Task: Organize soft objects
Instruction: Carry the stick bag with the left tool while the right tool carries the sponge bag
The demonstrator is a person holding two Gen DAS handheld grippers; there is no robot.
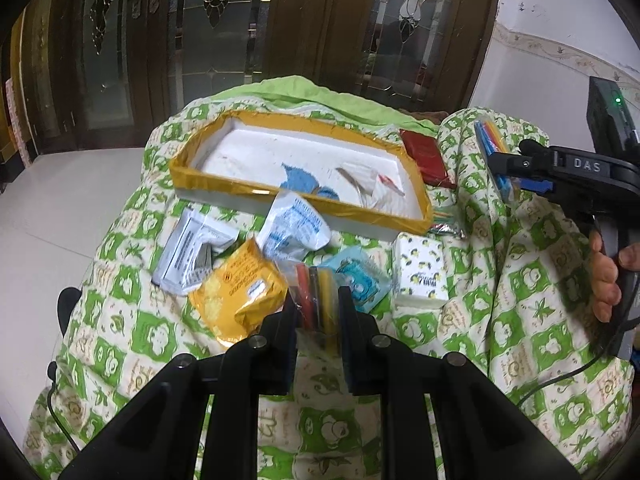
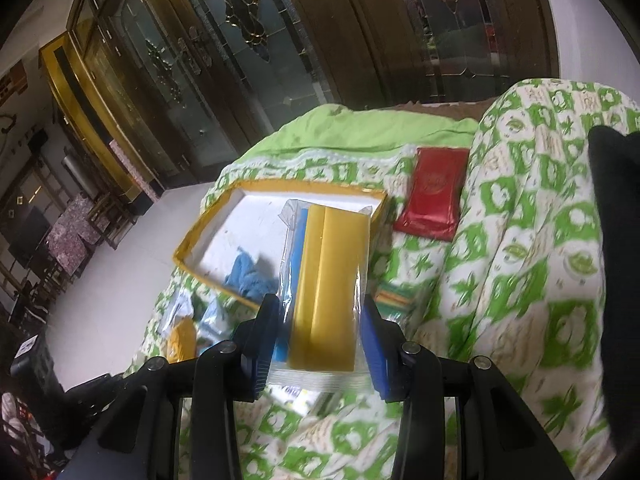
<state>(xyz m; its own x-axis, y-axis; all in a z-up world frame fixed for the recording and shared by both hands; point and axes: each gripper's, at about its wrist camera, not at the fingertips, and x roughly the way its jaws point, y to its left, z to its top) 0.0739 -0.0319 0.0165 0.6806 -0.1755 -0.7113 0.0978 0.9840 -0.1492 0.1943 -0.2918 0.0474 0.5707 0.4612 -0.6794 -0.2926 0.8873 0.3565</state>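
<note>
In the left wrist view my left gripper is shut on a clear bag of red, black and yellow strips, just above the green-patterned quilt. At the right a hand holds my right gripper, shut on a clear bag of coloured sticks. In the right wrist view that gripper pinches the bag of yellow and blue sticks in front of the yellow-rimmed white tray. The tray holds a blue cloth and a white wrapper.
On the quilt before the tray lie a white pouch, a yellow packet, a white-blue packet, a teal packet and a lemon-print tissue pack. A red packet lies right of the tray. Wooden glass doors stand behind.
</note>
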